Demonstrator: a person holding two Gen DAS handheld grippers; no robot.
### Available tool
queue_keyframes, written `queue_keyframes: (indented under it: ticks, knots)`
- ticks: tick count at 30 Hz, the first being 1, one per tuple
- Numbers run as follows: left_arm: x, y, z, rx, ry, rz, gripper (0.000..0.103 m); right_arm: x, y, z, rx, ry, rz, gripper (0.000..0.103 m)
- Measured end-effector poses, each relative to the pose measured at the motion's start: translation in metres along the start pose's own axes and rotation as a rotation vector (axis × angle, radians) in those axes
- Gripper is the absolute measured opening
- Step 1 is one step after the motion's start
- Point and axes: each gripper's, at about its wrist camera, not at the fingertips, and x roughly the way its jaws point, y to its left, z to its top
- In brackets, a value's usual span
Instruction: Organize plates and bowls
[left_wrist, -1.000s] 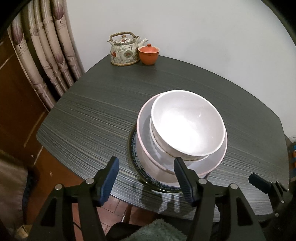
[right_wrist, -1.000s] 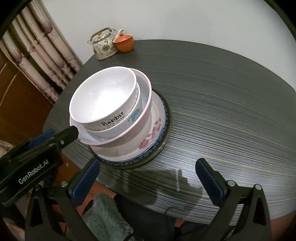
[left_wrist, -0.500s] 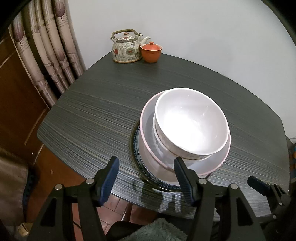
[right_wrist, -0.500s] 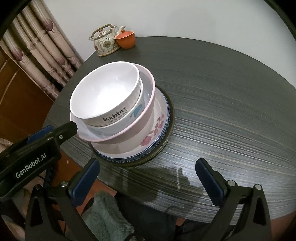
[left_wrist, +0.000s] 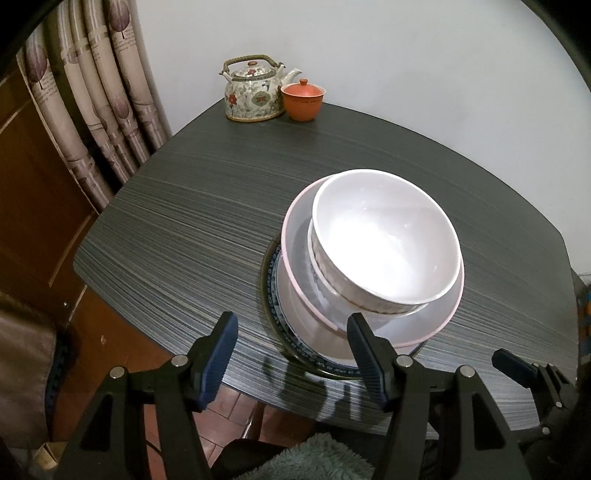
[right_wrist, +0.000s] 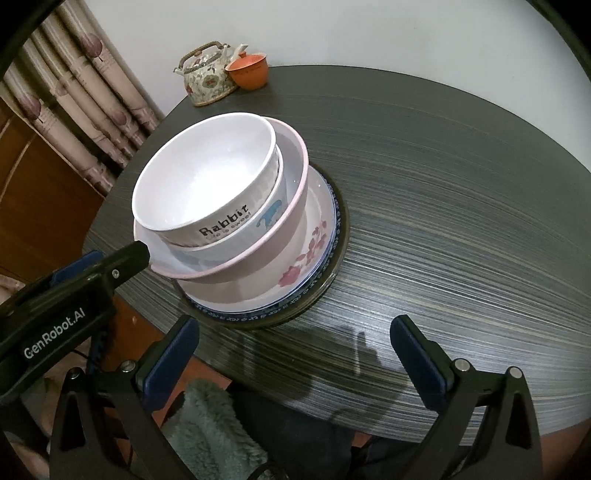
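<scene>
Centrally on the dark grey, streaked round-edged table (left_wrist: 192, 206), near its front edge, a stack of crockery is seen: a white bowl lettered "Rabbit" (right_wrist: 207, 177) is nested at the top, tilted slightly, inside a second white bowl with a blue motif (right_wrist: 266, 221), which is itself seated in a wider, pink-rimmed shallow bowl (right_wrist: 258, 258). Beneath these, a white plate painted with pink flowers (right_wrist: 310, 251) is laid on a blue-patterned plate (right_wrist: 325, 280), and a dark-rimmed plate (right_wrist: 341, 236) is set at the very bottom, flat on the table. At the far corner, by the white wall, a floral ceramic teapot with a wicker handle (left_wrist: 255, 92) is placed just beside an orange-brown lidded clay cup (left_wrist: 303, 100), well apart from the stack. A patterned beige curtain (left_wrist: 92, 96) is hung to the left of the table. The left gripper (left_wrist: 291, 354) is held over the near edge of the table with its blue-padded jaws parted and nothing caught between them; its right finger is seen in front of the stack's near rim, though contact cannot be told. The right gripper (right_wrist: 295, 354) is likewise held with its jaws spread wide and nothing between them, in front of the stack and to its right, clear of the plates.
</scene>
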Motion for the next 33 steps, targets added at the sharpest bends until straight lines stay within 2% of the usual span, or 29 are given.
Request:
queue_keyframes:
  ticks: [33]
  knots:
    - [-0.0006, 0.0057, 0.0006, -0.012, -0.013, -0.015, 0.063, 0.002, 0.0047, -0.0041, -0.014, 0.014, -0.006, 0.103]
